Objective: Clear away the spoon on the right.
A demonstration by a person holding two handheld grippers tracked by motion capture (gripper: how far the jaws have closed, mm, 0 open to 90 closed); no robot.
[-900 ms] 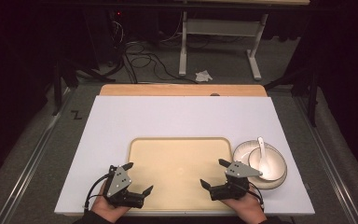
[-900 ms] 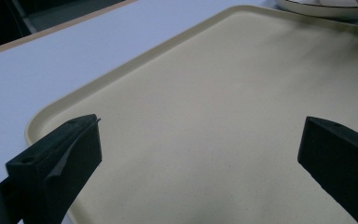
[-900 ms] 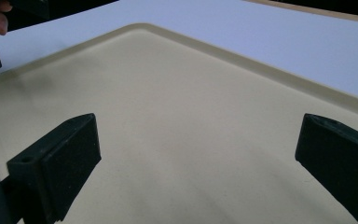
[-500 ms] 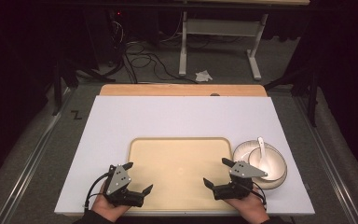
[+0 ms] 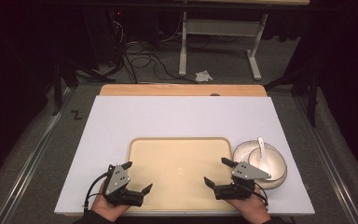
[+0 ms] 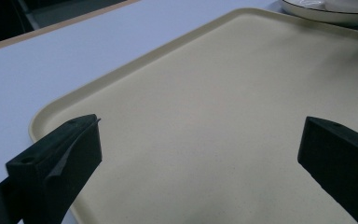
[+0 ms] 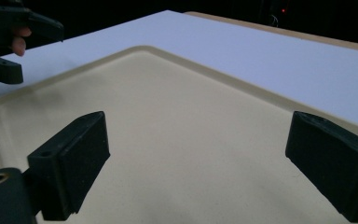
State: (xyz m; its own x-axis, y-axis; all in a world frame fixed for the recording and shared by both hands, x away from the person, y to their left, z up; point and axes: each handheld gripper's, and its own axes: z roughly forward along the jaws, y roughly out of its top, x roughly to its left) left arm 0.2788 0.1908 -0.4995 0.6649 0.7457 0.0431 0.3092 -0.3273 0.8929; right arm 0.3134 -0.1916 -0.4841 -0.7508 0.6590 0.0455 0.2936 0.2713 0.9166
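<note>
Near edge of desk [image 5: 121,116]: left gripper [image 5: 137,177] over tray [image 5: 179,144] near-left corner, jaws spread, nothing between. Right gripper [image 5: 216,172] over tray's near-right corner, jaws spread, empty. Just beyond, right of tray: bowl [image 5: 272,170] with spoon [image 5: 262,149].

Tray [image 5: 179,161] sits mid-table [image 5: 168,116] before me; bowl [image 5: 272,170] just right of it, spoon [image 5: 262,149] inside.

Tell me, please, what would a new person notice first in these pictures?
First, the large beige tray, bare, lying on the white table at its near edge. Next, the two black grippers, left gripper and right gripper, open over the tray's near corners. The white bowl holding a spoon sits right of the tray.
</note>
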